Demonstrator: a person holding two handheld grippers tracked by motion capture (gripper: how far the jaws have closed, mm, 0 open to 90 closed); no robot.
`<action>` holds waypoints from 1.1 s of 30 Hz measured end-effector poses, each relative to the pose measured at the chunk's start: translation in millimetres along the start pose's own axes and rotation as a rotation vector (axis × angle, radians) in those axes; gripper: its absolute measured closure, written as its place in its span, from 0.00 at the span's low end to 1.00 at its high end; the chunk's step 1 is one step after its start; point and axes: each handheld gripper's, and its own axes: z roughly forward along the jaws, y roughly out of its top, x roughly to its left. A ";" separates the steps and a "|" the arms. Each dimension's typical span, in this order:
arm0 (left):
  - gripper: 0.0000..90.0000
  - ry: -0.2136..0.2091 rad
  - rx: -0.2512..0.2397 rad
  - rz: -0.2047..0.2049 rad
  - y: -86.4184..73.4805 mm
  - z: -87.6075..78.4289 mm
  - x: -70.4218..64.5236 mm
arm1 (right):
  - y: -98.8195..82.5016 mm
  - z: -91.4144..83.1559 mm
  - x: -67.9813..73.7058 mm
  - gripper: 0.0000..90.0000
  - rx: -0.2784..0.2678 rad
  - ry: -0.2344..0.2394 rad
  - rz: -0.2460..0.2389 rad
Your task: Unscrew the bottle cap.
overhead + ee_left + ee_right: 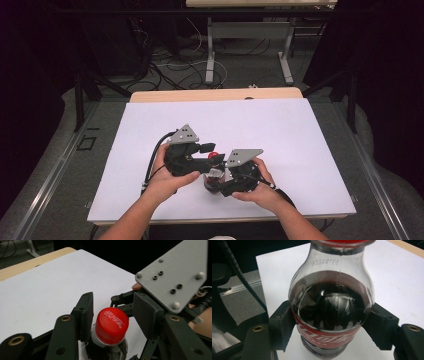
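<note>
Left tongs (pixel 112 315) stand partly apart astride the cola bottle's red cap (pixel 111 325), one pad beside it, the other clear. Right tongs (pixel 332 327) are clamped on the cola bottle (pixel 330 307) at its label. White desk (pixel 280 130) lies open beyond the bottle.

Both grippers are black. The left gripper (pixel 206 148) carries a grey three-cornered plate (pixel 184 134) at its 12 o'clock, with small dark holes; a black cable (pixel 152 162) loops off at its 9 o'clock. The right gripper's (pixel 329 325) plate (pixel 175 275) shows silver screws and black holes. Brass-coloured bushings (pixel 66 318) sit in the jaw arms. Forearms (pixel 131 220) are bare, with no sleeves.
</note>
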 end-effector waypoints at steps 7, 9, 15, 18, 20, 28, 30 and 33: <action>0.58 -0.127 0.076 0.081 -1.0 -0.9 13.6 | 0.9 -0.6 1.0 0.34 -0.003 0.032 -0.017; 0.62 -0.170 0.084 0.071 -2.9 1.4 16.3 | 1.4 -0.9 1.4 0.34 0.013 0.054 -0.027; 0.67 -0.136 0.049 0.062 -6.1 2.3 14.0 | 1.1 0.4 3.2 0.34 -0.002 0.045 -0.028; 0.68 -0.042 0.032 0.028 -6.9 3.4 4.6 | 1.4 -0.1 2.9 0.34 -0.001 0.023 -0.019; 0.68 0.038 0.020 0.013 -7.3 5.1 -4.0 | 1.7 -0.3 2.2 0.34 0.008 0.016 -0.012; 0.61 0.114 -0.010 -0.036 -5.9 8.2 -13.7 | 0.2 0.1 -0.7 0.34 0.000 -0.009 0.000; 0.58 0.088 -0.008 -0.027 -4.0 4.0 -9.9 | -0.4 0.5 -1.9 0.34 0.005 -0.003 -0.004; 0.56 0.041 -0.005 -0.004 -2.8 -2.2 -4.1 | -0.6 0.5 -1.8 0.34 0.008 0.006 0.003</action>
